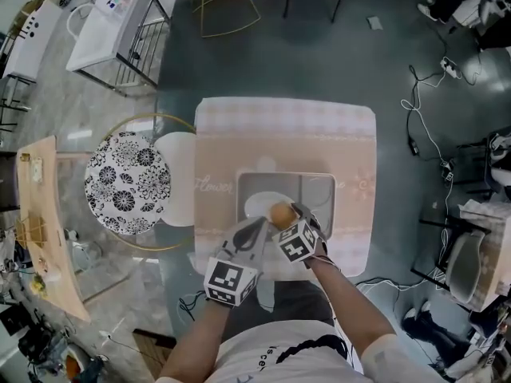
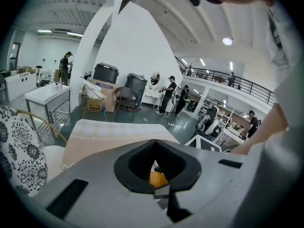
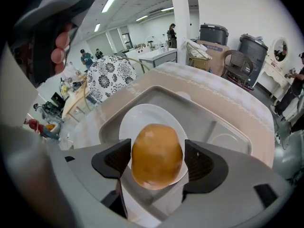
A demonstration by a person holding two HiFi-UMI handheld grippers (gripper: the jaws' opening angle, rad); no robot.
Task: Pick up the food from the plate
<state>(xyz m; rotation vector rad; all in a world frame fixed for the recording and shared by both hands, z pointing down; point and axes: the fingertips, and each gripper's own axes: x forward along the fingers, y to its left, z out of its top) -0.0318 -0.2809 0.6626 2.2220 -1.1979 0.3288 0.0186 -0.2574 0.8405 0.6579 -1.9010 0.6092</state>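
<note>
A round golden-brown piece of food [image 3: 156,155] lies on a white plate [image 3: 142,120] inside a grey compartment tray [image 3: 216,122]. My right gripper [image 3: 156,164] stands open around it, one pad at each side, with a thin gap showing at the right pad. From the head view the food [image 1: 281,213] sits at the right part of the plate [image 1: 259,204], at the right gripper's [image 1: 289,217] tips. My left gripper [image 1: 254,231] hovers just left of it over the tray's front edge, jaws shut and empty. Through its jaws' hole the food [image 2: 158,178] shows orange.
The tray [image 1: 319,186] sits at the front of a small table with a pink cloth [image 1: 223,134]. A stool with a black-and-white flowered cushion [image 1: 128,182] and a white seat [image 1: 177,178] stand to the left. Cables [image 1: 423,126] trail on the floor to the right.
</note>
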